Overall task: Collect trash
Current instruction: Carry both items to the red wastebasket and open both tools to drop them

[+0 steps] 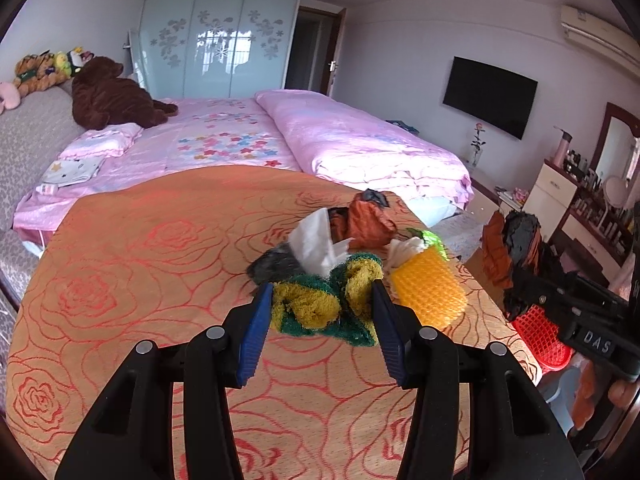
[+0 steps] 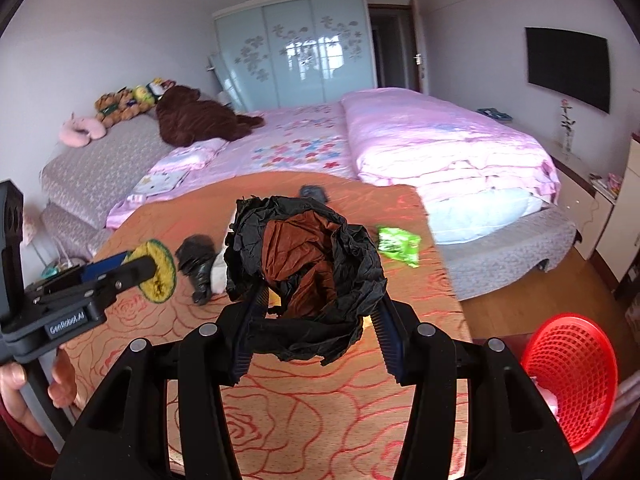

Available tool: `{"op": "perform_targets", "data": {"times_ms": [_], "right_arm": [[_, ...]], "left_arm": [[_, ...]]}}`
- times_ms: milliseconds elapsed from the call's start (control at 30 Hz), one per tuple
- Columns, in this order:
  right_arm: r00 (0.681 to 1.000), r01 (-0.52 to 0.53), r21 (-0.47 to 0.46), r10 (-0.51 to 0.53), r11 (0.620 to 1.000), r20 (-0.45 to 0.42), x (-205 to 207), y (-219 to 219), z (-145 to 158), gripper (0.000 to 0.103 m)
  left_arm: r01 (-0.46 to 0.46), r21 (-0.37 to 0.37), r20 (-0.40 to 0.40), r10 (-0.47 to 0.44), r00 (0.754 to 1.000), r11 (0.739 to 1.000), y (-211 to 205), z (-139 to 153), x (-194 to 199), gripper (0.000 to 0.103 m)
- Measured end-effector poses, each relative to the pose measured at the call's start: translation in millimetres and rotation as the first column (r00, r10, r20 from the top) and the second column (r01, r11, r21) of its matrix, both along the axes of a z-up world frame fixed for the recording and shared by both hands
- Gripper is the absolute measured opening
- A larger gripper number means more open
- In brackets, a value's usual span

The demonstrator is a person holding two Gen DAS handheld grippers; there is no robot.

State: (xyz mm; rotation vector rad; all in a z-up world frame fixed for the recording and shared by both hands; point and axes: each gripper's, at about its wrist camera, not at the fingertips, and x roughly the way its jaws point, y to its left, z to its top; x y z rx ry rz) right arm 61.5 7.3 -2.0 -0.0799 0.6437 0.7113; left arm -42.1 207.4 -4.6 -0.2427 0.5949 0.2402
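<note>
The right gripper (image 2: 316, 320) clamps a crumpled black-and-brown wrapper (image 2: 304, 276) above the rose-patterned tablecloth (image 2: 320, 420).

Pink quilt (image 1: 360, 136) on the bed, brown plush bear (image 1: 108, 100), frosted wardrobe (image 1: 216, 40), wall television (image 1: 490, 96)

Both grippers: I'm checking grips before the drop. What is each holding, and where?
Left gripper: folded scouring sponge, by its sides. Right gripper: crumpled black-and-brown wrapper, by its sides.

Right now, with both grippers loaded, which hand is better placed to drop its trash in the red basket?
Right. The right gripper, shut on crumpled paper, has the basket just beside it. The left gripper, shut on a sponge, sits farther over the table.
</note>
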Motion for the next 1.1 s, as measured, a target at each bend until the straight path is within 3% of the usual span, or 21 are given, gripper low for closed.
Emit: {"op": "perform_targets", "data": {"times_ms": [600, 867, 1100], "right_arm": [[0.977, 0.214, 0.031, -0.215, 0.976, 0.008, 25.8, -81.3, 10.6, 0.05], [0.942, 0.335, 0.032, -0.335, 0.942, 0.015, 36.5, -128.6, 9.9, 0.05], [0.889, 0.458, 0.032, -0.458, 0.889, -0.002, 41.4, -180.7, -1.0, 0.05]], "left_arm": [[0.147, 0.053, 0.005, -0.148, 0.989, 0.988, -61.0, 13.6, 44.2, 0.047], [0.256, 0.061, 0.009, -0.257, 0.966, 0.965, -105.2, 14.4, 71.6, 0.047], [0.36, 0.047, -0.012, -0.36, 0.933, 0.932, -155.0, 11.0, 103.6, 0.047]]}}
